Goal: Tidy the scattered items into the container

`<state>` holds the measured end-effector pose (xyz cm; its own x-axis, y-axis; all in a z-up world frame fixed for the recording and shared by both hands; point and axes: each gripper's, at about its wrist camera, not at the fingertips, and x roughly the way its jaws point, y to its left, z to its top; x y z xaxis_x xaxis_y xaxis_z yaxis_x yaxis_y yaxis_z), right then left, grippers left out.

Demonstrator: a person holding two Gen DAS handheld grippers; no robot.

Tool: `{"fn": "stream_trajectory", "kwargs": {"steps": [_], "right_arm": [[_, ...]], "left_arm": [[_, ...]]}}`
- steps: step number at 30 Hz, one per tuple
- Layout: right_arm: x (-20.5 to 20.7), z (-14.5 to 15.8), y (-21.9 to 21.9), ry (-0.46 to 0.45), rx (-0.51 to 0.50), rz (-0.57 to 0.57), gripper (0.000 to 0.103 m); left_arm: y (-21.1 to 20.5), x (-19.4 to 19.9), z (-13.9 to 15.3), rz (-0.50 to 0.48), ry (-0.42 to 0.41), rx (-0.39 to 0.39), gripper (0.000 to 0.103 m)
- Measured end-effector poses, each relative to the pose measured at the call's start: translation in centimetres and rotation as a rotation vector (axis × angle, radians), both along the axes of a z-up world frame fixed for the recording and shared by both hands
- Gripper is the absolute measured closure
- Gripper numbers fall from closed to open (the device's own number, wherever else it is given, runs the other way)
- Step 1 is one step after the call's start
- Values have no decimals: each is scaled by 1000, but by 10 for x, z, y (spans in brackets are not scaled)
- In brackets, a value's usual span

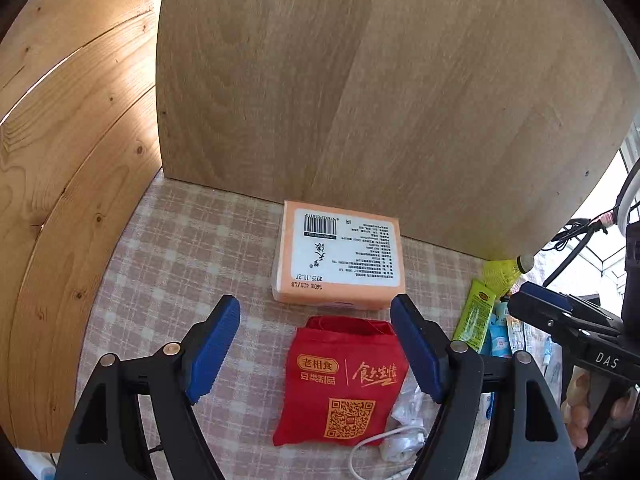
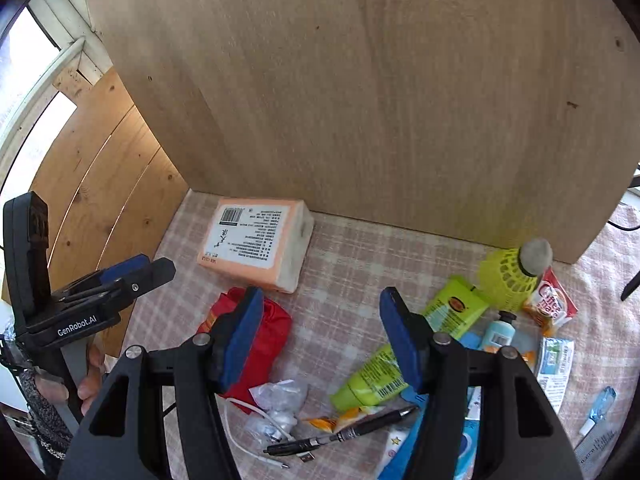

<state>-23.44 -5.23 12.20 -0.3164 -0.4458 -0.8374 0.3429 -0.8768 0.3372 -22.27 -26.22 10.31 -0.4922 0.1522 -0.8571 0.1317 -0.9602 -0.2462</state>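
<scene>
My left gripper (image 1: 316, 344) is open and empty, its blue pads either side of a red snack pouch (image 1: 340, 384) that lies on the checked cloth below it. An orange tissue pack (image 1: 340, 256) lies just beyond, against a wooden board. My right gripper (image 2: 322, 340) is open and empty above bare cloth, between the red pouch (image 2: 276, 328) and a green tube (image 2: 408, 352). The tissue pack (image 2: 256, 240) lies further back on the left. No container shows in either view.
A tall wooden board (image 1: 360, 80) stands behind the items and wooden planks (image 1: 60, 160) close the left. Clutter on the right: yellow shuttlecock (image 2: 512, 276), creamer packet (image 2: 554, 300), small bottle (image 2: 498, 330), black pen (image 2: 360, 428), white cable and plastic bag (image 2: 276, 404).
</scene>
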Motion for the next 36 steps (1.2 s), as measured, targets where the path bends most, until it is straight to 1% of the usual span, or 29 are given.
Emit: {"fn": "stream_trajectory", "kwargs": {"steps": [5,7,10,18,22,24,25,26,27,28,29,30,31,33,36], "right_arm": [[-16,-16,-27,-24,20,22,43],[-21,-23,-35,-26,44,28,43],[-28,-31,-41,-29,55,23,43],[-43,-53,-54,-60,50,8,43],[-46,-63,-58,-80,34,25,44],[-47,-66,-56,-89,10,17,44],[-49,-68,-54,-103,-10,13,46],[-50,-70,-53,-122,-30,14,50],[-51,-73,-52,-144,-54,16,54],[-51,-74,-52,-164,-80,18,62],[-51,-73,-53,-175,-98,23,70],[-50,-72,-54,-178,-103,29,74],[-48,-69,-57,-169,-89,34,75],[-44,-63,-60,-140,-48,43,75],[-41,-60,-56,-150,-59,44,75]], "left_arm": [[-11,-16,-16,10,-13,35,28],[-14,-21,-22,15,-20,39,28],[-17,-27,-30,9,-26,55,28],[-19,-42,-59,-2,-74,70,28],[-9,-43,-69,-37,-84,61,28],[-5,-43,-71,-47,-80,65,34],[-5,-43,-71,-49,-77,75,34],[-4,-43,-72,-55,-76,90,35],[-3,-43,-74,-64,-77,108,39],[-1,-43,-75,-68,-78,117,40],[1,-42,-76,-73,-73,108,40],[4,-41,-75,-80,-68,98,40],[6,-40,-75,-85,-68,100,44],[8,-36,-73,-93,-73,112,48],[13,-30,-68,-100,-73,109,49]]}}
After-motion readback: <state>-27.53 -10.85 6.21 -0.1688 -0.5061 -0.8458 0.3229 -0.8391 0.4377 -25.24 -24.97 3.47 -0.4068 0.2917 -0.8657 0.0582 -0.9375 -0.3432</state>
